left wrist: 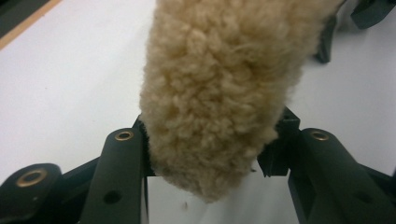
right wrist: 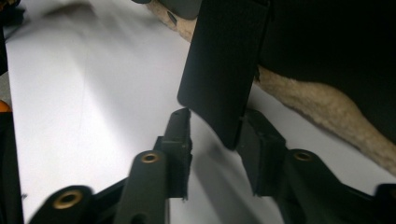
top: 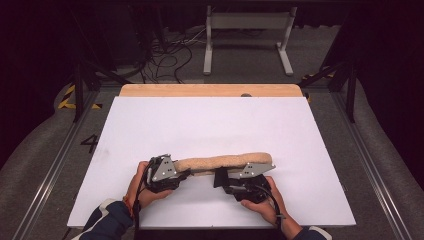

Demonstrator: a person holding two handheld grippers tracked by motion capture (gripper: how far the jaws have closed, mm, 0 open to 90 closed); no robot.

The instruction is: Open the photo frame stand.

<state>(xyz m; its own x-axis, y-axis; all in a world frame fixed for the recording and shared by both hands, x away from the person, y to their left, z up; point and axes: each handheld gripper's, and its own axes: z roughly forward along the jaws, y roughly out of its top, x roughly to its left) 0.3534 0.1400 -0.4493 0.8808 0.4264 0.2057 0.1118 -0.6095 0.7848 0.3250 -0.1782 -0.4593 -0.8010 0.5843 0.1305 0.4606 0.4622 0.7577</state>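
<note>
My left hand-held gripper [top: 184,173] sat low and left of centre in the high view, clenched on the near end of a long fleece pad [top: 225,161]. In the left gripper view the fleece pad [left wrist: 219,93] ran up the middle of the frame from between my two black jaws, its woolly tip bulging past them on both sides toward the bottom edge.

My right hand-held gripper [top: 219,178] lay just right of the left one in the high view, below the pad's middle. In the right gripper view a black flap [right wrist: 219,70] hung down from the top centre between my jaws. The right jaw touched its lower edge, while the left jaw stood a little apart from it, so I could not tell whether I had it gripped. The pad's tan underside [right wrist: 322,107] ran from the top centre down to the right edge behind the flap.

The pad stretched level from left to right across the lower middle of the white bench [top: 210,125] in the high view, its right end just past my right hand [top: 265,202]. My left hand [top: 142,187] held its hand-held gripper at the lower left. A strip of wood [top: 210,90] edged the bench's far side.
</note>
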